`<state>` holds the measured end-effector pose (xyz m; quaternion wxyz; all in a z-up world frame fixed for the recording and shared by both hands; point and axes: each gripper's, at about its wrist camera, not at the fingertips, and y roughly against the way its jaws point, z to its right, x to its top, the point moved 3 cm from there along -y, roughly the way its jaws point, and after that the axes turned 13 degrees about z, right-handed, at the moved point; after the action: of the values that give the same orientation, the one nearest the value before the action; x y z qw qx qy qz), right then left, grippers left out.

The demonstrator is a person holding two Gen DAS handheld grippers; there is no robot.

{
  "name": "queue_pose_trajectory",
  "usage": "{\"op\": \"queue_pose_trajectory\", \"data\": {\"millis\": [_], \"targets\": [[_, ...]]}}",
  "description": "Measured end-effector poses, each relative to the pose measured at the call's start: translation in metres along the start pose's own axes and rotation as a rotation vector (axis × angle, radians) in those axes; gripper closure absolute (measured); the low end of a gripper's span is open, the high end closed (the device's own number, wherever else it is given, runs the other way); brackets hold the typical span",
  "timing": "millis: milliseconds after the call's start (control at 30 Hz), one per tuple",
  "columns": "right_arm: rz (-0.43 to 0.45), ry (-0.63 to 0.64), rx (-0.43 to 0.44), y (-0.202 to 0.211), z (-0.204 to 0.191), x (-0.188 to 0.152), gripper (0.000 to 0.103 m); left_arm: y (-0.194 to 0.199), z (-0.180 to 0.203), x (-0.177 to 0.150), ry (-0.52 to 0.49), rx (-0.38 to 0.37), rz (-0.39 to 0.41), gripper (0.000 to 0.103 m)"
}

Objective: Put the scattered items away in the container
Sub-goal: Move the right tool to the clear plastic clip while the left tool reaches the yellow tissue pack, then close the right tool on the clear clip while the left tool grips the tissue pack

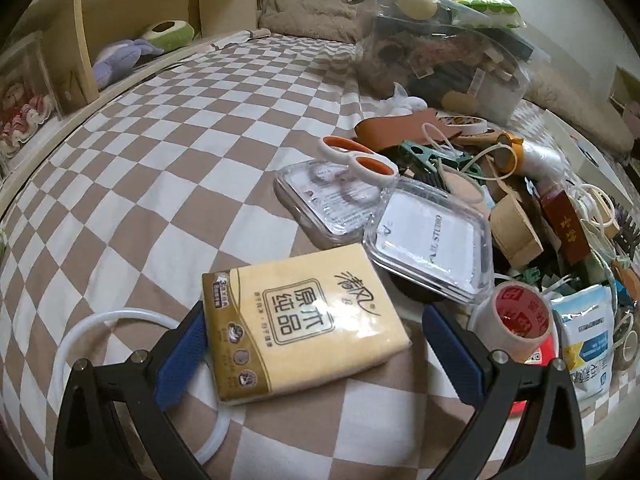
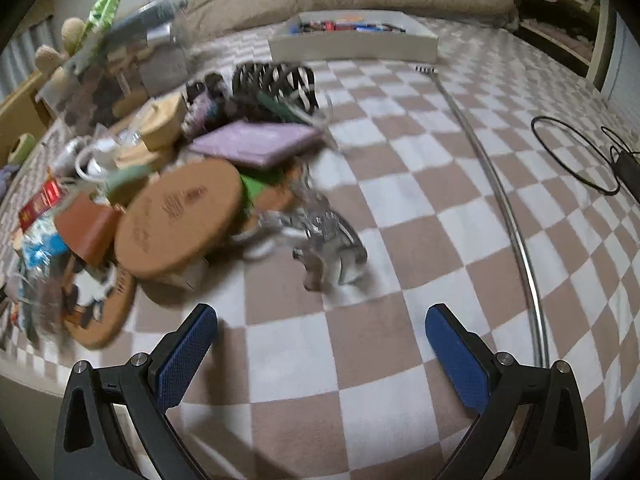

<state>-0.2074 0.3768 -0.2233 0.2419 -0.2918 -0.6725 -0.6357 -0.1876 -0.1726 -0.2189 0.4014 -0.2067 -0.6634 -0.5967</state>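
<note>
My left gripper [image 1: 316, 328] is open, its blue fingers either side of a yellow tissue pack [image 1: 304, 324] lying on the checkered bedspread; the left finger [image 1: 182, 354] touches the pack's edge. Beyond it are two clear plastic cases [image 1: 430, 240], orange-handled scissors [image 1: 360, 160], a tape roll [image 1: 516, 316] and a pile of small items. A clear storage container [image 1: 444, 44] stands at the back. My right gripper [image 2: 320, 344] is open and empty above the bedspread, near a crumpled silver item [image 2: 332, 248] and a round cork board [image 2: 180, 220].
A white tray [image 2: 352, 44] with small items sits far back in the right wrist view. A long metal rod [image 2: 508, 200] and a black cable loop [image 2: 576, 156] lie at right. A white ring [image 1: 80, 344] lies by the left finger. A wooden shelf [image 1: 120, 20] is at left.
</note>
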Motion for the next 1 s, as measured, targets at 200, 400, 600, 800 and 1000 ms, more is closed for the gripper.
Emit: {"op": "queue_pose_trajectory", "data": {"millis": [200,400,600,800,1000], "targets": [[-0.024,-0.001,0.003,-0.004,0.001,-0.003,0.000,-0.004,0.004,-0.003,-0.036,0.025,-0.018,0.000],[-0.043,0.025,0.005,-0.018,0.005,0.009,0.000,-0.004,0.003,-0.003,-0.027,0.017,-0.012,0.000],[-0.012,0.043,0.032,-0.030,0.008,0.021,0.000,-0.003,0.003,-0.003,-0.027,0.022,0.004,0.000],[0.056,0.044,0.053,-0.018,0.009,0.024,0.026,0.003,-0.002,-0.002,0.006,0.020,0.034,0.013],[0.087,0.053,0.053,-0.016,0.005,0.029,0.069,0.006,-0.007,-0.001,0.037,0.009,0.047,0.022]]}}
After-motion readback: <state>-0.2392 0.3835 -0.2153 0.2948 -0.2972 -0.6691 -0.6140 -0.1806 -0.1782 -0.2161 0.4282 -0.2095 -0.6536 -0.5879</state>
